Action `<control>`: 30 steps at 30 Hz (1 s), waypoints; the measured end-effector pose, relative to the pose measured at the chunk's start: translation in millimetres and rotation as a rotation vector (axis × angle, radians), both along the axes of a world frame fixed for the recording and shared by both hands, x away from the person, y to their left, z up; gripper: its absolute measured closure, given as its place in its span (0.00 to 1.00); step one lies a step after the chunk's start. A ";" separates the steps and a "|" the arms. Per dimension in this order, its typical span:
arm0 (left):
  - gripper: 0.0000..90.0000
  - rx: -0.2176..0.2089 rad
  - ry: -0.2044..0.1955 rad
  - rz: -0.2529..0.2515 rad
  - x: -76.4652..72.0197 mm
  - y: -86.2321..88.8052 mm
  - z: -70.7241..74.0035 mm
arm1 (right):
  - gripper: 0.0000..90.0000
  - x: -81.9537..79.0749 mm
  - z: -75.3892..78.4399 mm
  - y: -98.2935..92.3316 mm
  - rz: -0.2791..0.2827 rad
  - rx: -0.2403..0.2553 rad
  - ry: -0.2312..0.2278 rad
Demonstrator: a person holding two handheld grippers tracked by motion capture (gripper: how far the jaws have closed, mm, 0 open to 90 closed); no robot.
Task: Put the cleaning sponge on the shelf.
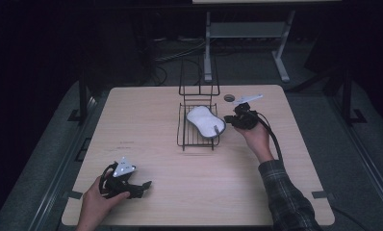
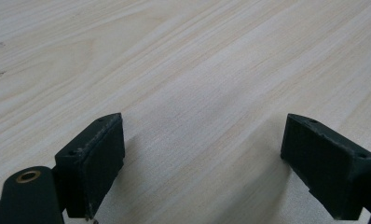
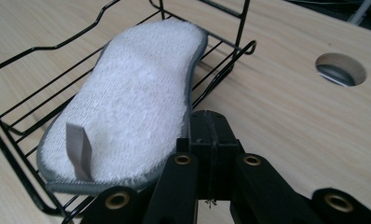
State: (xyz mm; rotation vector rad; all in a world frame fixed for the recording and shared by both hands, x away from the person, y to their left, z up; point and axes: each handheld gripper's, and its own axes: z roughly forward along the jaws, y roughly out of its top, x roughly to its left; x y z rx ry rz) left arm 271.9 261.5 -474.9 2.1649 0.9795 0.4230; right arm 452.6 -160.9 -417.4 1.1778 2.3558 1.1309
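Note:
A white oval sponge (image 1: 205,121) with a grey rim and a small grey loop lies aslant in a black wire rack (image 1: 181,137) at the table's middle back. In the right gripper view the sponge (image 3: 137,98) overhangs the rack's (image 3: 16,126) near wire edge. My right gripper (image 1: 231,121) sits just right of the sponge and points at it. Its jaws (image 3: 210,133) are pressed together beside the sponge's grey rim, with nothing between them. My left gripper (image 1: 145,185) rests near the front left of the table. Its jaws (image 2: 202,135) stand wide apart over bare wood.
The rack has a tall wire back (image 1: 199,79) at its far end. A round cable hole (image 1: 229,97) (image 3: 340,69) is cut in the light wooden table (image 1: 146,120) behind my right gripper. Desk legs and cables stand on the dark floor beyond the far edge.

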 end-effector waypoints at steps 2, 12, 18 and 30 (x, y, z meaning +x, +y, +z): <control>0.14 0.000 0.000 0.000 0.0 0.0 0.0 | 1.00 -2.5 -1.8 0.9 0.012 -0.001 0.000; 0.14 0.000 0.000 0.000 0.0 0.0 0.0 | 1.00 -15.6 0.9 16.3 0.084 0.001 -0.005; 0.14 0.000 0.000 0.000 0.0 0.0 0.0 | 1.00 -19.2 -1.0 33.0 0.135 -0.012 0.008; 0.14 0.000 0.000 0.000 0.0 0.0 0.0 | 0.85 -33.6 7.4 15.3 0.116 0.050 0.013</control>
